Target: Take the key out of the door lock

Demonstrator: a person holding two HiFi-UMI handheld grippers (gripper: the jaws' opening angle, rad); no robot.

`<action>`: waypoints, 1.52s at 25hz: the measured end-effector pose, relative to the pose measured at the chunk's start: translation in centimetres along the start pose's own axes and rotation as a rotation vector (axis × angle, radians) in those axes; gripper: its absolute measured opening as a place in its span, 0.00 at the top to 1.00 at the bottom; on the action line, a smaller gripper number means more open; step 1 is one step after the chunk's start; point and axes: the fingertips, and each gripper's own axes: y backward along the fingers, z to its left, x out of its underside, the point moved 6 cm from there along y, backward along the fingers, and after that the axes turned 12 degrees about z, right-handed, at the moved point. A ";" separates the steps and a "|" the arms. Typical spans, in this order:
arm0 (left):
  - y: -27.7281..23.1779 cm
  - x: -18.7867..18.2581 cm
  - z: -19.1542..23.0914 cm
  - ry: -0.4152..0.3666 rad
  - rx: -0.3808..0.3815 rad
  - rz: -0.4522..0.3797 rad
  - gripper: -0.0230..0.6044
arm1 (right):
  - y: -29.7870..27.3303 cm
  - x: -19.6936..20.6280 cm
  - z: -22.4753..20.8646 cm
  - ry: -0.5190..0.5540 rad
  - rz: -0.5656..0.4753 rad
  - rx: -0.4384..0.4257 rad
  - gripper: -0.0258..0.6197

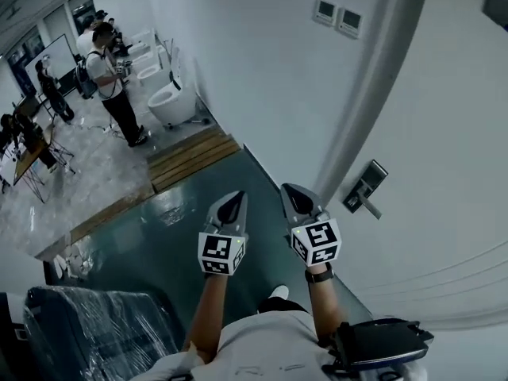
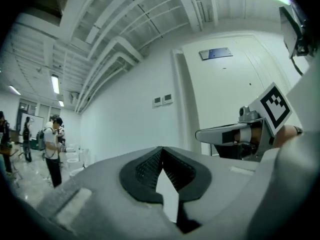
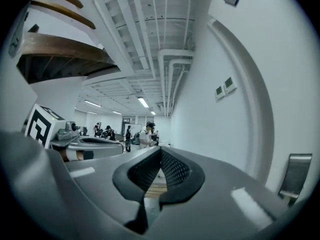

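Both tools were empty. The left gripper [image 1: 231, 207] and right gripper [image 1: 295, 199] each had their jaws pressed together on nothing, and they were held side by side, pointing level.

The lock [image 1: 365, 182] sat on the door [image 1: 444, 117], off to the right of both tools and a little ahead. The right gripper was plainly the nearer, though still well apart from it. The lock's long axis ran up the door face, with the handle [image 1: 368, 205] below it. Reaching it would likely mean swinging the right gripper rightward toward the door.

The key could not be made out in any view — too small in the head view. The right gripper view caught only the lock [image 3: 295, 176] at its right edge. The left gripper view showed bare door and the other gripper, no lock.
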 end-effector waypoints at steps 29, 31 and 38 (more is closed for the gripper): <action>-31.7 -8.4 -21.2 -0.200 0.980 -0.063 0.96 | 14.2 6.4 -21.9 -0.390 0.047 1.001 0.95; -32.4 -7.6 -21.2 -0.203 1.016 -0.043 0.91 | 13.3 7.1 -21.6 -0.414 0.062 1.019 0.95; -34.4 -6.4 -22.4 -0.258 1.127 -0.004 0.75 | 11.6 9.3 -21.5 -0.483 0.066 1.043 0.95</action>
